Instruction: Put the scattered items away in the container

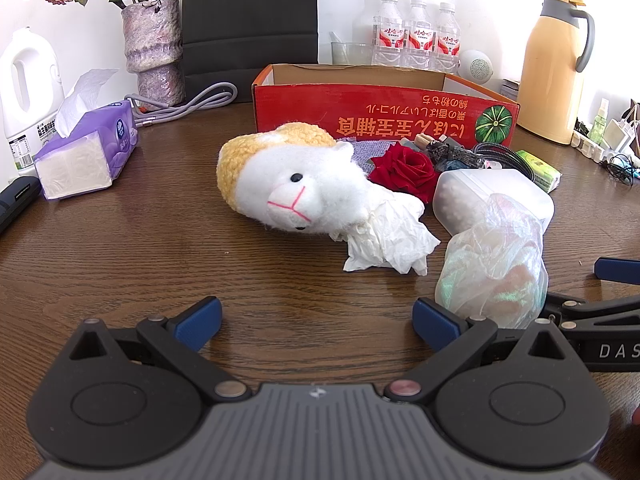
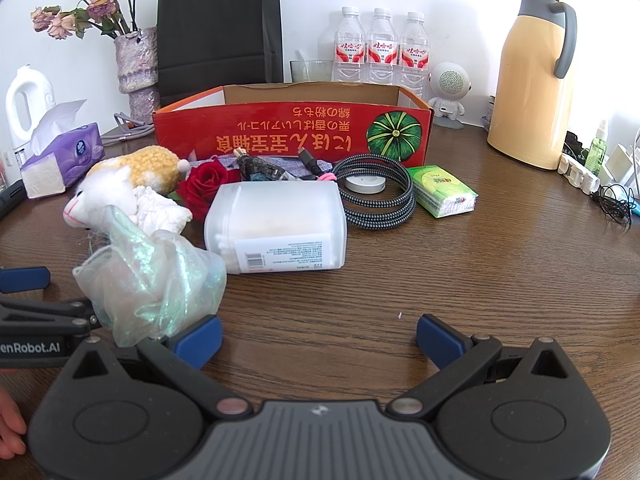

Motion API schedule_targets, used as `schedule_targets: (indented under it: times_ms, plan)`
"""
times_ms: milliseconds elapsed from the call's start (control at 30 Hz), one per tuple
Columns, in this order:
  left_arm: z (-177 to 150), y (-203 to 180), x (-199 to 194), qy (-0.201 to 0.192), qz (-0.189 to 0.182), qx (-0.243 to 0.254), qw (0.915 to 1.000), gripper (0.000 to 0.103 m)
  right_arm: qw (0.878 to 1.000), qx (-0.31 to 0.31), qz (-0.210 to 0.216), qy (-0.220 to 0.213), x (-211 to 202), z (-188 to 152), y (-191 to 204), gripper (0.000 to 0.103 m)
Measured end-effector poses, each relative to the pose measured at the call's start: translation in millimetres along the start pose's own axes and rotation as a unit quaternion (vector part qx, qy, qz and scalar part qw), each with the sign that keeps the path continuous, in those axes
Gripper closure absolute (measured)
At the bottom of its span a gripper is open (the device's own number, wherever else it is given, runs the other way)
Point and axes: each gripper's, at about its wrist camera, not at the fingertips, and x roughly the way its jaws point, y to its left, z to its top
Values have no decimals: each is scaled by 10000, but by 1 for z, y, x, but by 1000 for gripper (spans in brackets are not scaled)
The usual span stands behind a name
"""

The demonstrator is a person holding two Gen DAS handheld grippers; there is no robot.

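Note:
A red cardboard box stands open at the back of the wooden table. Scattered in front of it lie a plush alpaca, a crumpled tissue, a red rose, a frosted plastic tub, an iridescent mesh bag, a braided cable and a green tissue pack. My left gripper is open over bare wood, short of the alpaca. My right gripper is open too, its left finger against the mesh bag.
A purple tissue box sits at the left, with a white jug and a vase of dried roses behind it. Three water bottles, a small speaker and a yellow thermos line the back. Chargers lie far right.

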Motion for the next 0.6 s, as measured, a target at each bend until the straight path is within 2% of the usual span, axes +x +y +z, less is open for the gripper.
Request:
schedule_targets:
  times_ms: [600]
  plan:
    - [4, 1, 3, -2, -2, 0, 10000, 0, 10000, 0, -1, -3, 0, 0, 0, 0]
